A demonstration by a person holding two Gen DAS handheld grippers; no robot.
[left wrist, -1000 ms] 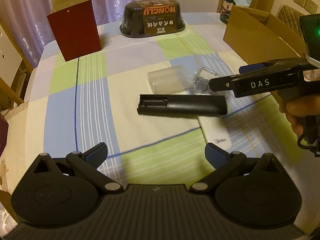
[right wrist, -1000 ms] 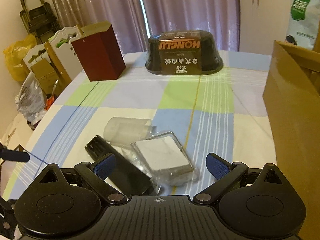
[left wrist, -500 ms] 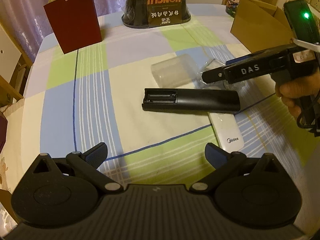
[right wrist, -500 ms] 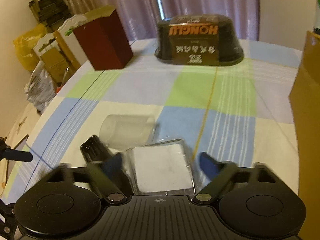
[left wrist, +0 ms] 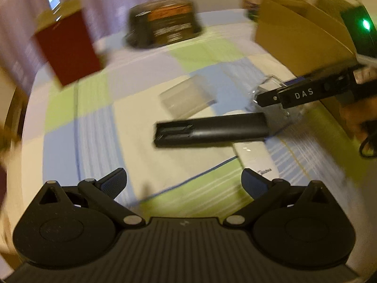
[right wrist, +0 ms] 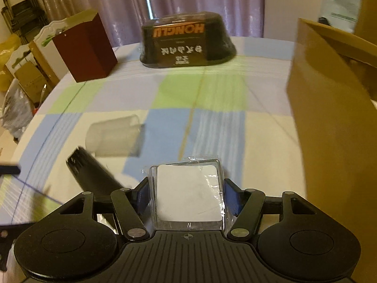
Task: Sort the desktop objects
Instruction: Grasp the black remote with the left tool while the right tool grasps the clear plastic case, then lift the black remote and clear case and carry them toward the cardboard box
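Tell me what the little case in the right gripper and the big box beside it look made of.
The case looks like clear glossy plastic: see-through walls, glints, a white insert inside. The box looks like matte brown cardboard, with thin flat walls and a folded flap, though blur hides detail.

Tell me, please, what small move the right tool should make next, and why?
Probably carry it right, toward the cardboard box. The right tool is already shut on the clear plastic case, seemingly raised off the tablecloth, and the box stands open beside it.
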